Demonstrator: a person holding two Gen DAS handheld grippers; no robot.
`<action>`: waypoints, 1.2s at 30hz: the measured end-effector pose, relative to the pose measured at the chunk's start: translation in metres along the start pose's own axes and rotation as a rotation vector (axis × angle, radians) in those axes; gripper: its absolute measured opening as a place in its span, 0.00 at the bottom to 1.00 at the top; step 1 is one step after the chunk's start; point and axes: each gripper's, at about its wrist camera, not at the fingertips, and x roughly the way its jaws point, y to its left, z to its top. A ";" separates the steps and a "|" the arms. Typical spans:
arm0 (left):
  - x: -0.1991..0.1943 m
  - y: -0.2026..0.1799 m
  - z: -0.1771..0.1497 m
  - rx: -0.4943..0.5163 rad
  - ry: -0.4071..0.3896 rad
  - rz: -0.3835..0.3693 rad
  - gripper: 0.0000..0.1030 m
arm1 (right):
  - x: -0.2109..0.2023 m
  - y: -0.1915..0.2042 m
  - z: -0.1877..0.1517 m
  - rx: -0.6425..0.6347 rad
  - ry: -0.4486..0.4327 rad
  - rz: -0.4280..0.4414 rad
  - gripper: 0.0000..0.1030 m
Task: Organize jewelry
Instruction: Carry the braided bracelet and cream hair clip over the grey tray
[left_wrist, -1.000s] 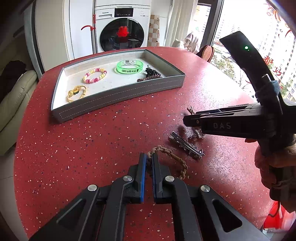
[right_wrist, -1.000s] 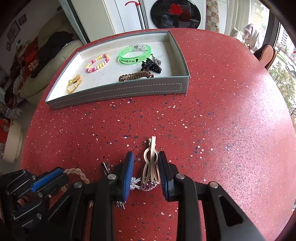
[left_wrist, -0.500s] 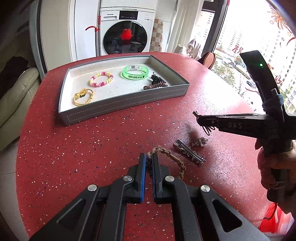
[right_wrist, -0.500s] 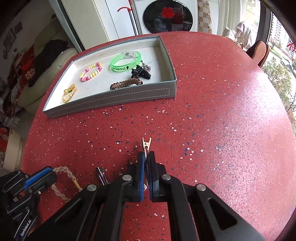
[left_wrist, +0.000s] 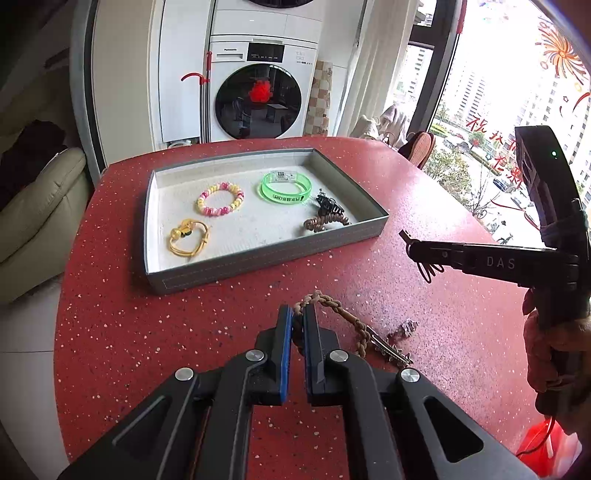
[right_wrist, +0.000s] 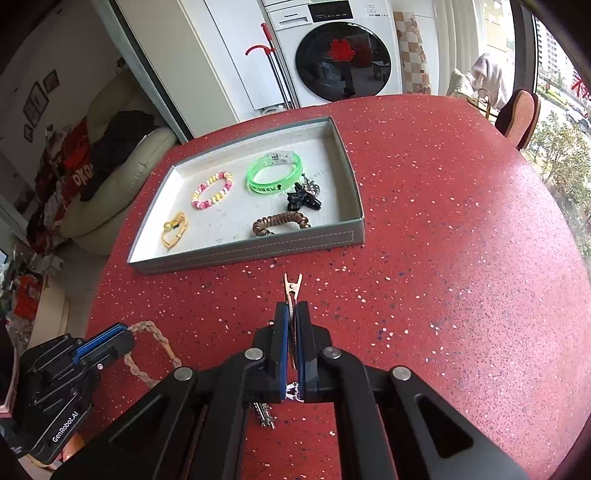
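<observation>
Table: round red speckled stone table (right_wrist: 443, 221), bears everything.
Tray: grey stitched rectangular tray (right_wrist: 258, 253) with pale lining, far side of table, well apart from both claws.
Tray contents: green translucent bangle (right_wrist: 273, 173), pink-and-yellow beaded bracelet (right_wrist: 212, 190), yellow cord bracelet with gold bead (right_wrist: 173, 229), brown coiled hair tie (right_wrist: 280, 223), black claw clip (right_wrist: 301, 199).
Left gripper (left_wrist: 297, 317): clenched on tan braided cord bracelet (left_wrist: 347, 317), loop trailing right over silver bar clip (left_wrist: 391, 349) lying on table.
Right gripper (right_wrist: 291, 314): clamped on rose-gold alligator hair clip (right_wrist: 292, 286), toothed tip poking past pads, sparkly charm dangling under jaws.
Leftovers: bar clip plus small silver sparkly piece (left_wrist: 408, 325) on table, not yet in tray.
Risk, cord: loop may snag bar clip, drag it off table.
Risk, hair clip: thin edge grip, may twist or slip before reaching tray.
Risk, charm: may catch tray wall on crossing.
</observation>
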 end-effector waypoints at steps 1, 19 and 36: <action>-0.001 0.002 0.004 0.001 -0.007 0.004 0.23 | -0.001 0.003 0.004 -0.004 -0.005 0.007 0.04; 0.055 0.059 0.090 -0.066 -0.031 0.041 0.23 | 0.046 0.044 0.086 -0.050 -0.005 0.086 0.04; 0.147 0.084 0.096 -0.063 0.154 0.101 0.23 | 0.142 0.037 0.104 -0.018 0.136 0.072 0.04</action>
